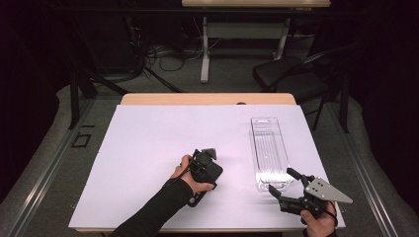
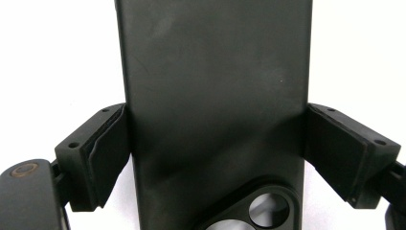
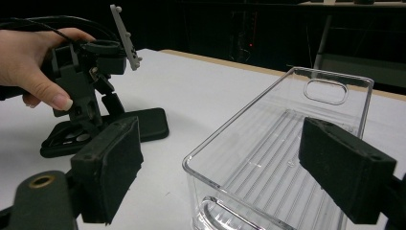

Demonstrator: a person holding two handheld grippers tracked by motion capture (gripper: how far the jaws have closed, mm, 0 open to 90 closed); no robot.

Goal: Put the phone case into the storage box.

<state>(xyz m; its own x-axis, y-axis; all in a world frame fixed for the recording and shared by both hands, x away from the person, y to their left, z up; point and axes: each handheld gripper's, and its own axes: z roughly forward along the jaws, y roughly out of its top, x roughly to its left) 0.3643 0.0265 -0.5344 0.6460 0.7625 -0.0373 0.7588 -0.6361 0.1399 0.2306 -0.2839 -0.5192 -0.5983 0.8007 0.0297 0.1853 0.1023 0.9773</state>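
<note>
Left tool (image 2: pixel 210 153) pinches the phone case (image 2: pixel 215 96) flat on the desk (image 1: pixel 148 143); right tool (image 3: pixel 234 177) spread, empty, facing the clear bin (image 3: pixel 268 158). Likely transfer not begun

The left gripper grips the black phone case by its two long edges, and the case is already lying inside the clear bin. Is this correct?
Not quite. The left gripper does grip the black phone case by its long edges, but the case lies on the white table sheet, beside the clear bin, not inside it. The right gripper view shows this.
</note>
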